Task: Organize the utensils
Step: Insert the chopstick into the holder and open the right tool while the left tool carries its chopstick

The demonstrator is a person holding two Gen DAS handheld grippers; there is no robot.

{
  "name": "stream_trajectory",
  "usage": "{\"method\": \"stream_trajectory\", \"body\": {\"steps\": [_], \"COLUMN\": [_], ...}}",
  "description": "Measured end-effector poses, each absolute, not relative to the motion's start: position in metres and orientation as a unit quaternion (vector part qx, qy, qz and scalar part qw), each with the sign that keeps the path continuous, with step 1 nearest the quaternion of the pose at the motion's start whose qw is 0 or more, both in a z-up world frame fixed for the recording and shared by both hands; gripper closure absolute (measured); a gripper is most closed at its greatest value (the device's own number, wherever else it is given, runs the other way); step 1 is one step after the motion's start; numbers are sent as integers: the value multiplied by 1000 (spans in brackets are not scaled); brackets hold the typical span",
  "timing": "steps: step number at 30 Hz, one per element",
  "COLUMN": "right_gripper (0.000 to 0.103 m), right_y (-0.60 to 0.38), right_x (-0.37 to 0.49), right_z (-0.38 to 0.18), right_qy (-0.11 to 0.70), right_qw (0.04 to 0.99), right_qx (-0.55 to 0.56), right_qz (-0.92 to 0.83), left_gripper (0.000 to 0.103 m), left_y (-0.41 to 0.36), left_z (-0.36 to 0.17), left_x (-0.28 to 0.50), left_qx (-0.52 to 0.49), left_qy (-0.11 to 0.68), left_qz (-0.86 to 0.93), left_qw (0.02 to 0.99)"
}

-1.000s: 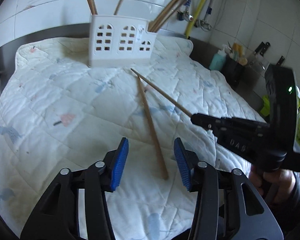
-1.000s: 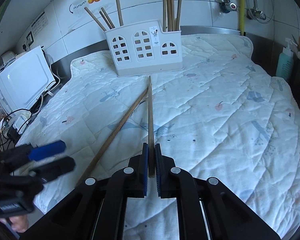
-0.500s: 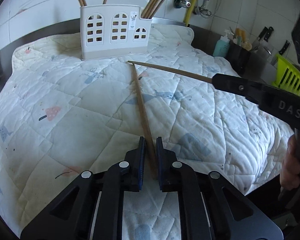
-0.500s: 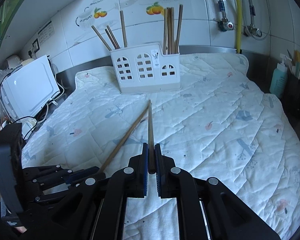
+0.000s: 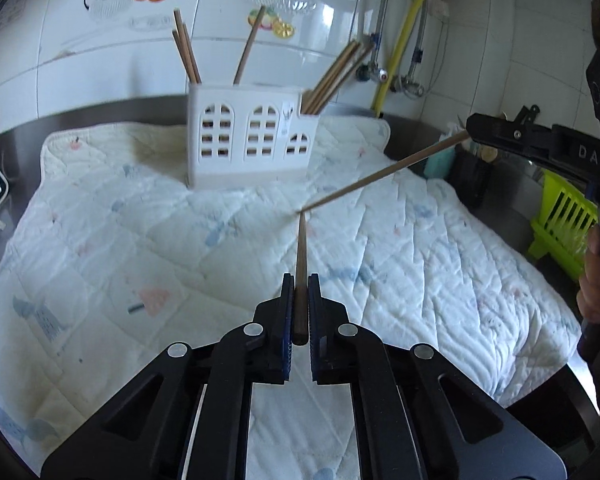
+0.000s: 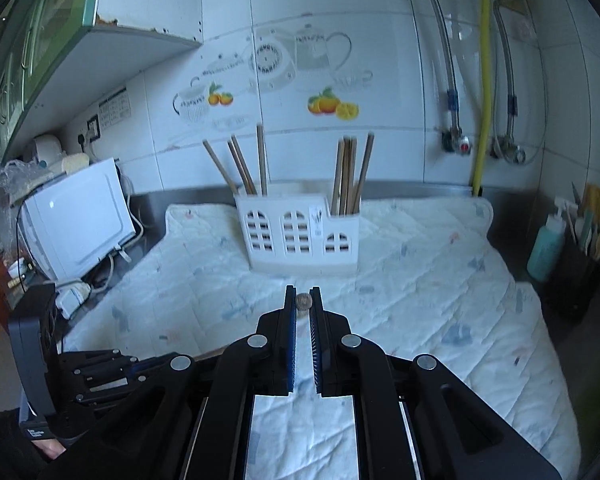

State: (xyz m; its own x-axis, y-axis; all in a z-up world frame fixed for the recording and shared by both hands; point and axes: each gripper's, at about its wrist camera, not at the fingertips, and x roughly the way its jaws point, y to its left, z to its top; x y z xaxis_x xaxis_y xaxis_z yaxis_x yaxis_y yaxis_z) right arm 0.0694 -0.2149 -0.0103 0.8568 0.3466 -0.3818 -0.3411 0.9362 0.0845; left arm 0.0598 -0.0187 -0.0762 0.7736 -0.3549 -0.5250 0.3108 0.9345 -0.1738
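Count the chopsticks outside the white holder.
2: left chopstick in the left hand-held gripper; right chopstick in the right hand-held gripper. Others may lie unseen.

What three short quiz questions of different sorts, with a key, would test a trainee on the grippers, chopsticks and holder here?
1. True or false: the left gripper is shut on a chopstick.
2. What does the right gripper hold? A) a spoon B) a chopstick C) nothing
3. Fill in: the white holder stands on the ____.

Key: 1 true; 2 B; 3 quilted mat.
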Motion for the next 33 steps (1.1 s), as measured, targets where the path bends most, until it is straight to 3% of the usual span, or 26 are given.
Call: {"method": "stream_trajectory", "body": {"steps": [21, 33], "right_gripper": [97, 97], "right_y": [-196, -185], "right_x": [163, 237], "right_z": [142, 131], "right_qy": [139, 176], "right_qw": [967, 968], "right_qx": [-58, -70], "right_qz": [207, 165], "left_gripper": [98, 98], "left_y": [10, 16], "left_z": [20, 67], "left_x": [116, 141], "left_qx": [-48, -18], "left_qy": [204, 171], "left_qz": [-178, -170], "left_qw": [961, 970]}}
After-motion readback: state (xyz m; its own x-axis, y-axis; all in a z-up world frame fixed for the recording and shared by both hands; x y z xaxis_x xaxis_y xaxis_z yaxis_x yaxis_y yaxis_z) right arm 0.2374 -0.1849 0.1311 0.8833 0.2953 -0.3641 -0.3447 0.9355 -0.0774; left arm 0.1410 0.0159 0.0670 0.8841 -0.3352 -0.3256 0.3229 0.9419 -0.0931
